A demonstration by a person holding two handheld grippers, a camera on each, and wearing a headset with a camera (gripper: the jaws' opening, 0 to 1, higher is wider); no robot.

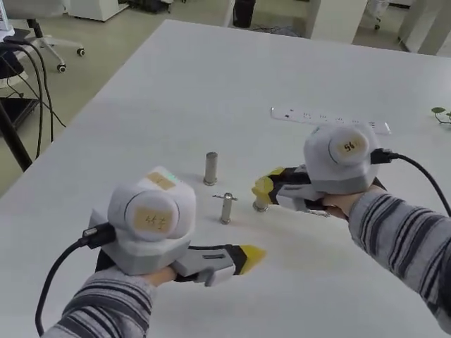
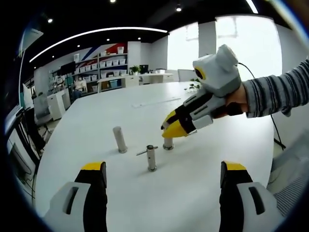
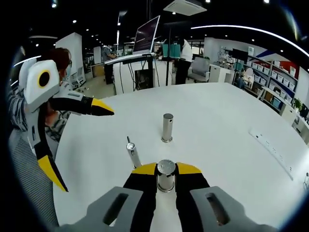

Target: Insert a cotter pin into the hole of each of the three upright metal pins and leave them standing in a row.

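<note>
– Three pins up: middle pin (image 1: pixel 226 209) has its cotter (image 1: pixel 224 197) in; bare pin (image 1: pixel 211 169) at its 11 o'clock; third pin (image 3: pixel 165 180) at its 3 o'clock, your right gripper (image 1: pixel 263 190) clamped on it.
– Agreed. Your left gripper (image 2: pixel 162 168): jaws apart, holding nothing. Pins look like solid steel: stiff, smooth, probably slippery, easy to tip. Grip the shank low, clear of the top hole.

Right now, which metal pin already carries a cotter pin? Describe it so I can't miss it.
On the white table, three metal pins stand in a row. Take the middle pin: a thin cotter pin sticks out sideways near its top, while the far pin is bare and the right gripper clamps the third pin.
</note>
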